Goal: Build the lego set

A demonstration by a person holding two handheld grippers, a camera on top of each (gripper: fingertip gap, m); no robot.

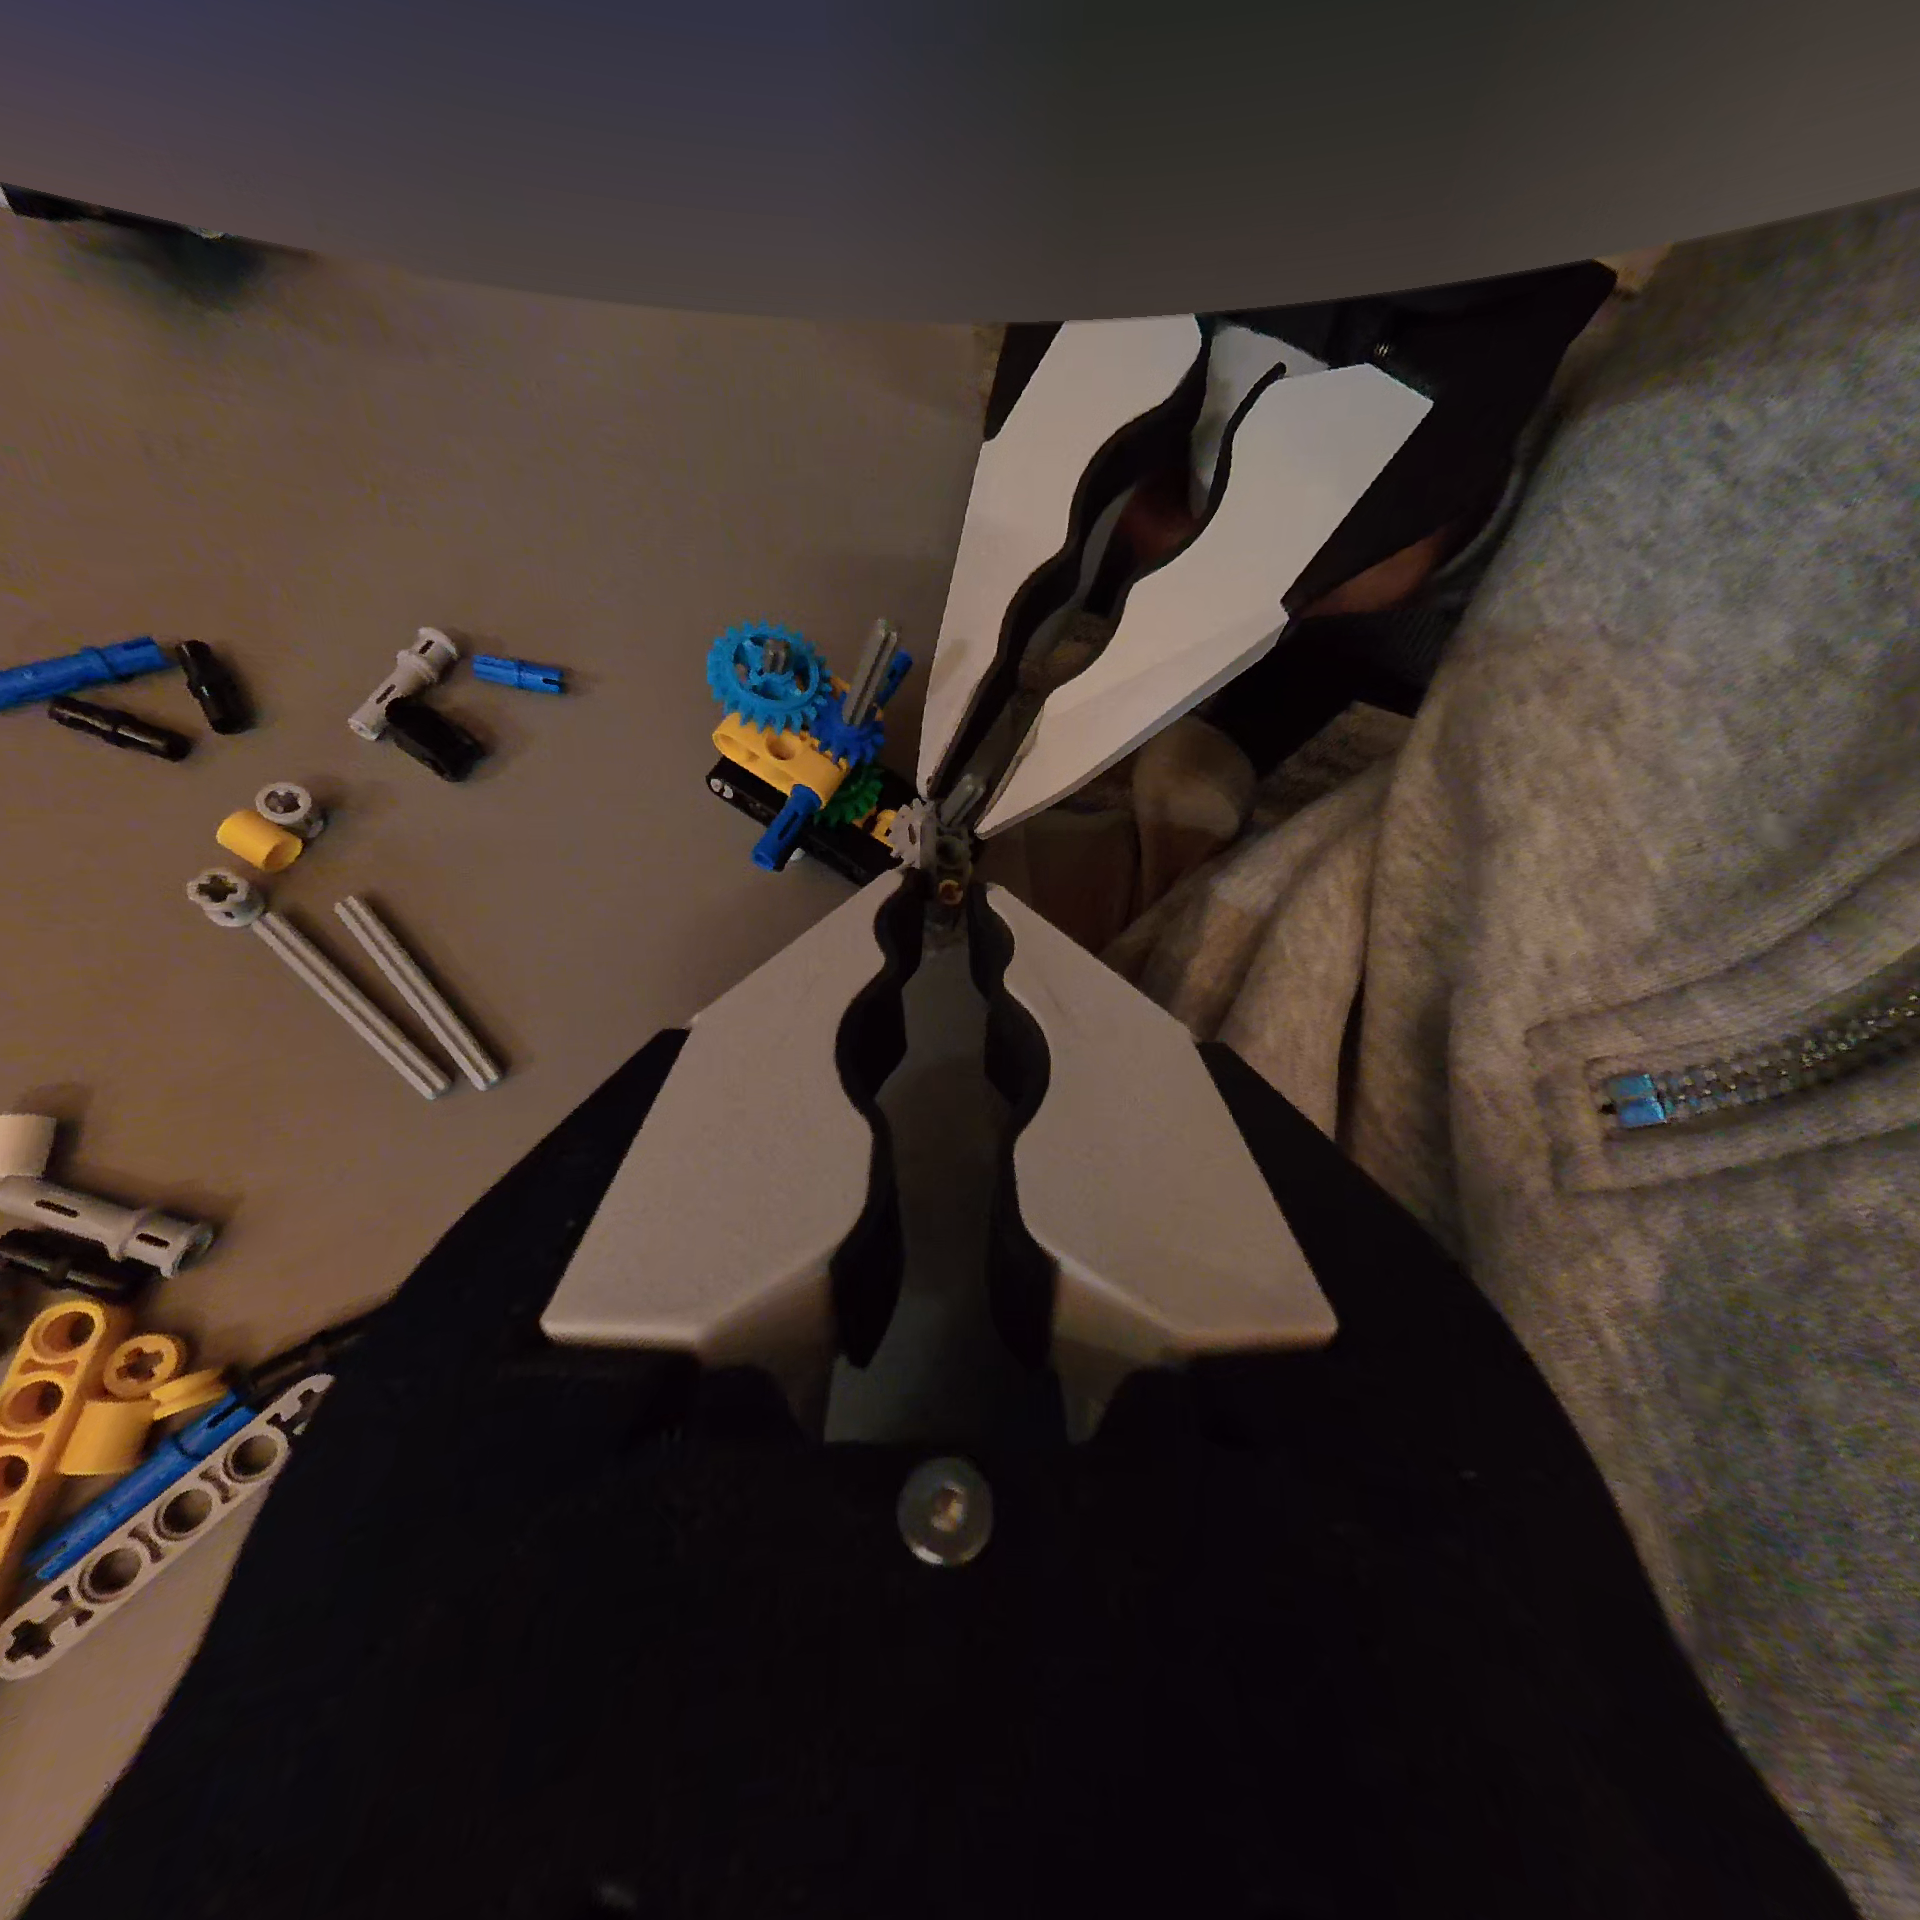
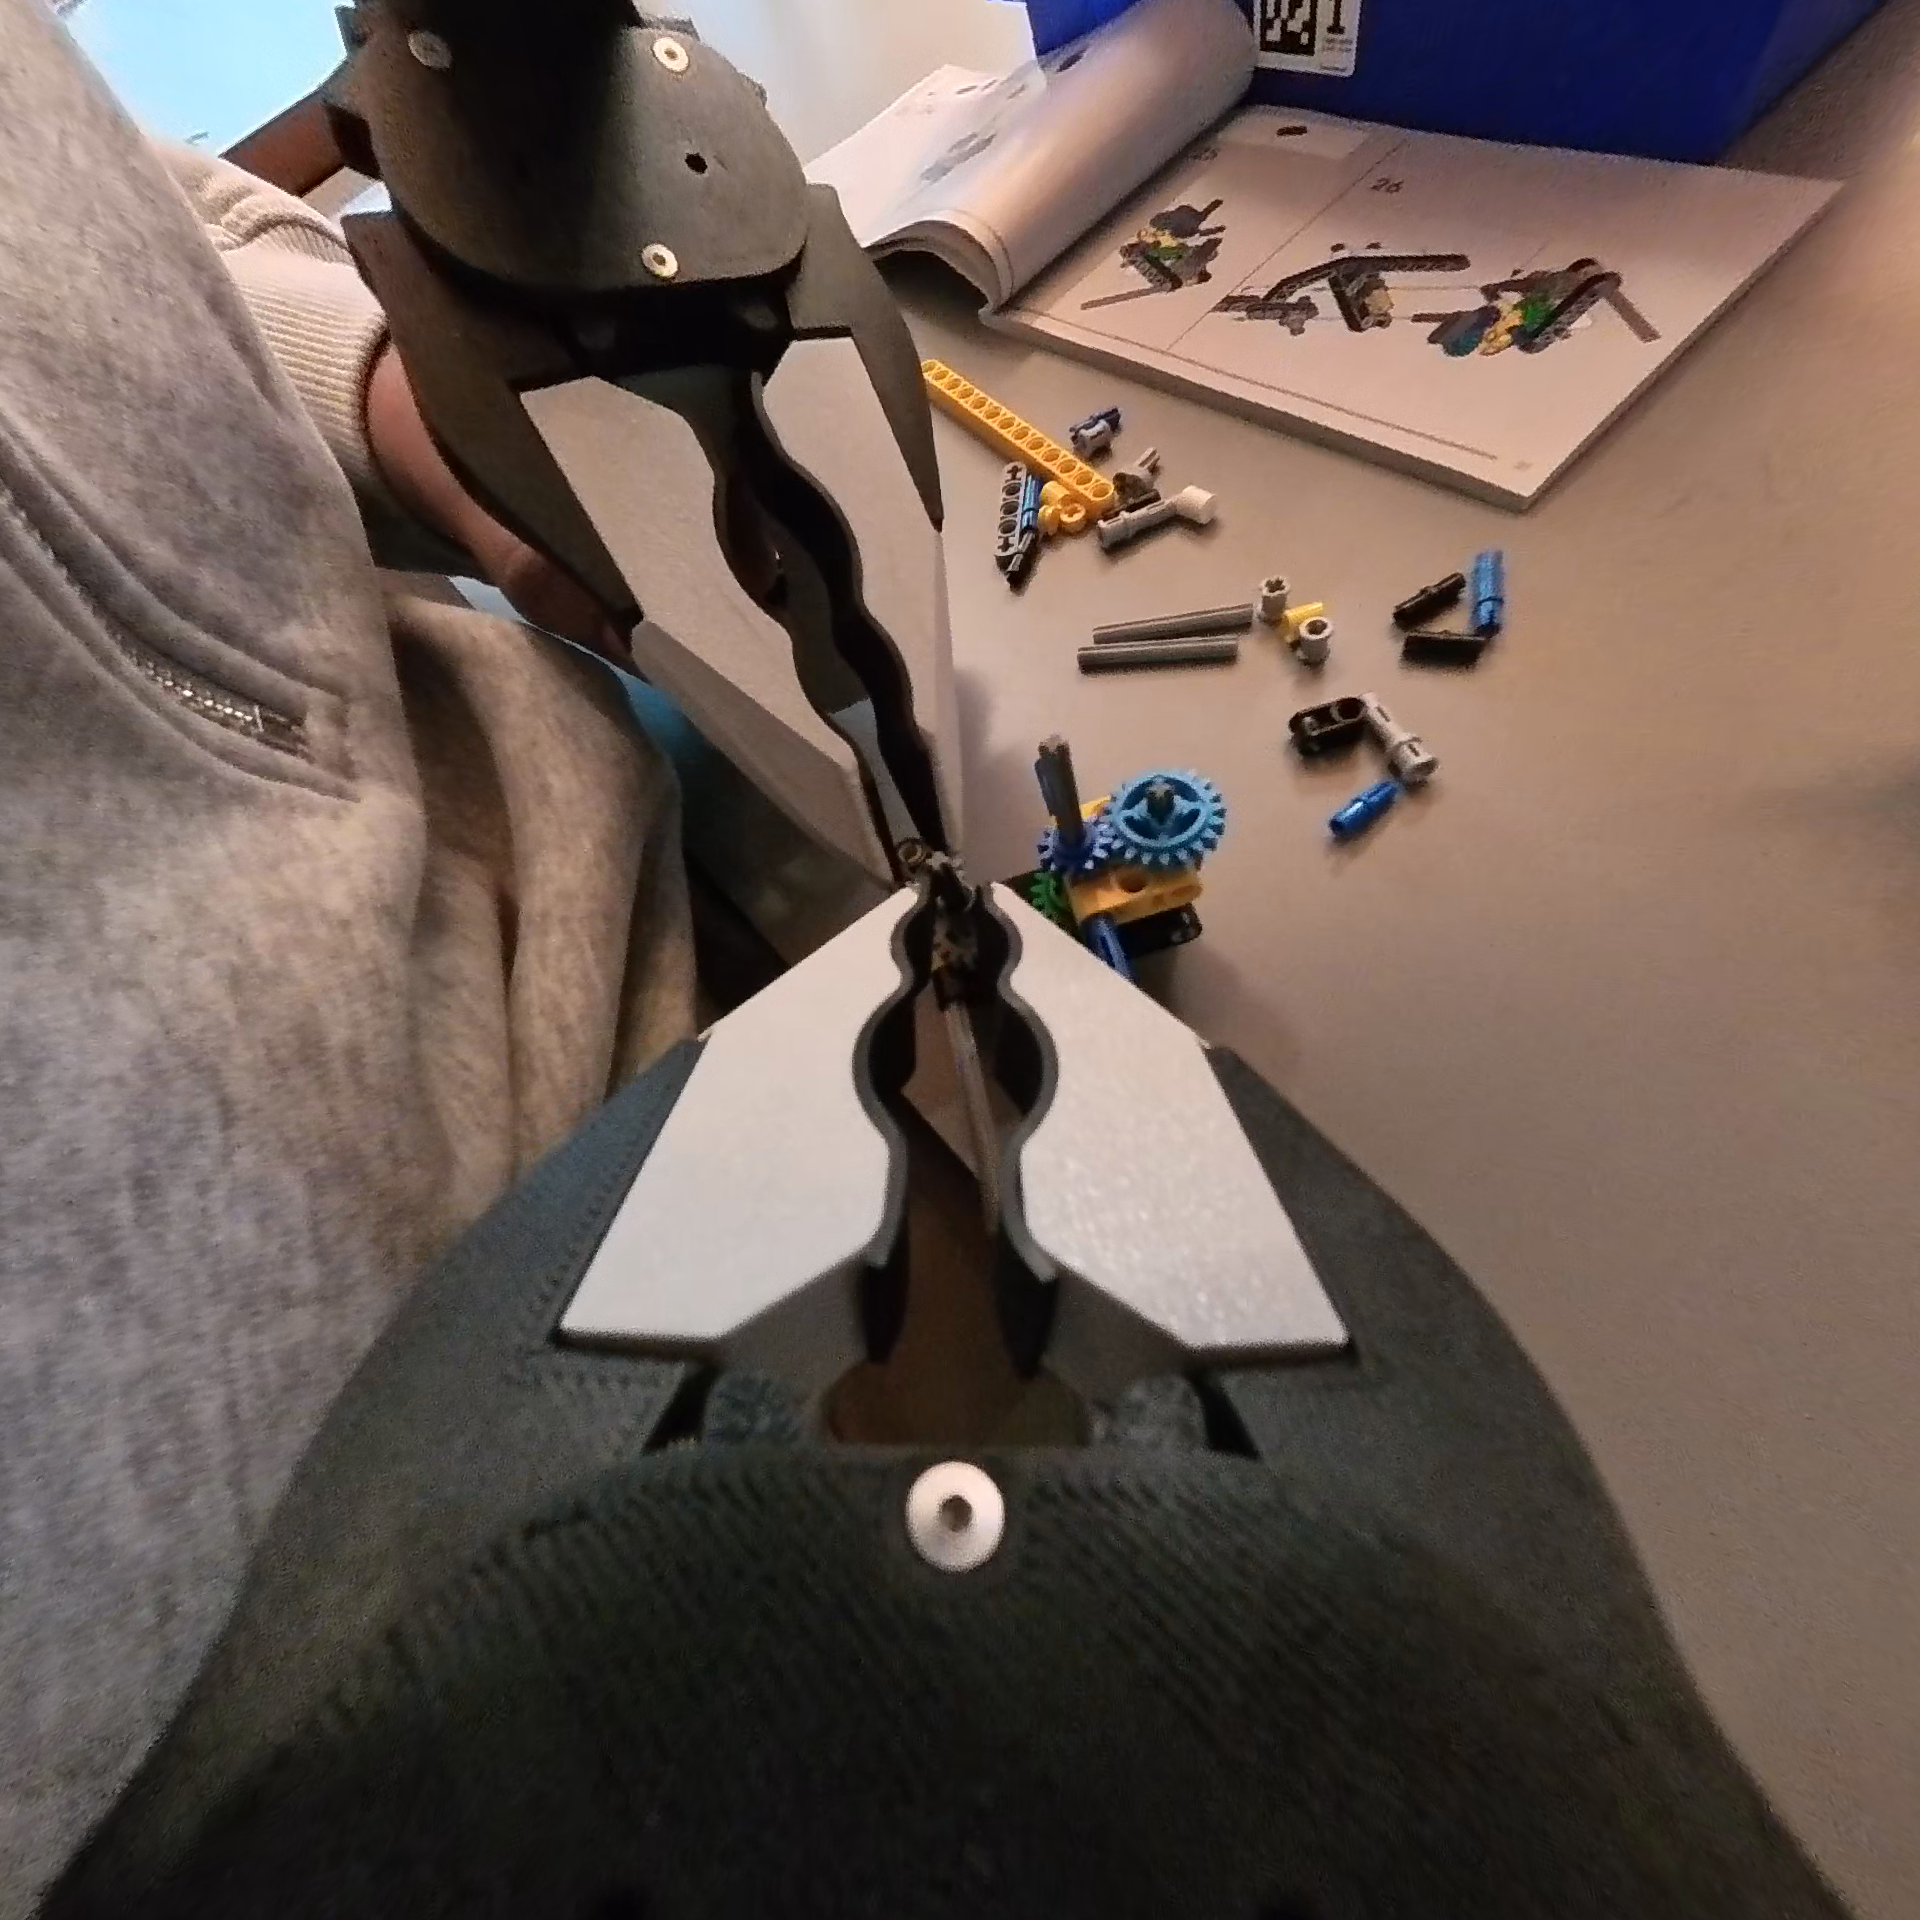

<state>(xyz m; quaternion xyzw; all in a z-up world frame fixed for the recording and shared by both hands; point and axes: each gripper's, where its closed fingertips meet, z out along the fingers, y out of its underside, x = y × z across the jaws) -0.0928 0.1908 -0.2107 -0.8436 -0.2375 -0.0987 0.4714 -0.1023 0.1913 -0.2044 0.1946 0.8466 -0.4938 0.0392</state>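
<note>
My left gripper [image 1: 940, 896] and right gripper [image 2: 940, 883] meet tip to tip above the table's near edge. The right gripper is shut on a grey axle [image 2: 977, 1091] that lies along its fingers, with a small grey gear [image 1: 920, 826] at the axle's tip. It also shows in the left wrist view [image 1: 951, 816]. The left gripper is shut on a small grey piece with a tan pin [image 1: 948, 878], which touches the axle's end. It also shows in the right wrist view [image 2: 920, 844]. A gear assembly [image 1: 800, 748] with blue and green gears on yellow and black beams stands just beside the tips [image 2: 1132, 852].
Loose parts lie on the grey table [image 1: 520, 468]: two grey axles [image 1: 384, 987], a yellow bush [image 1: 260, 836], black and blue pins [image 1: 208, 686], and yellow and grey beams [image 1: 62, 1455]. An open instruction booklet [image 2: 1351, 291] and a blue box [image 2: 1558, 62] sit at the back. A person's grey sweater [image 1: 1662, 935] is close by.
</note>
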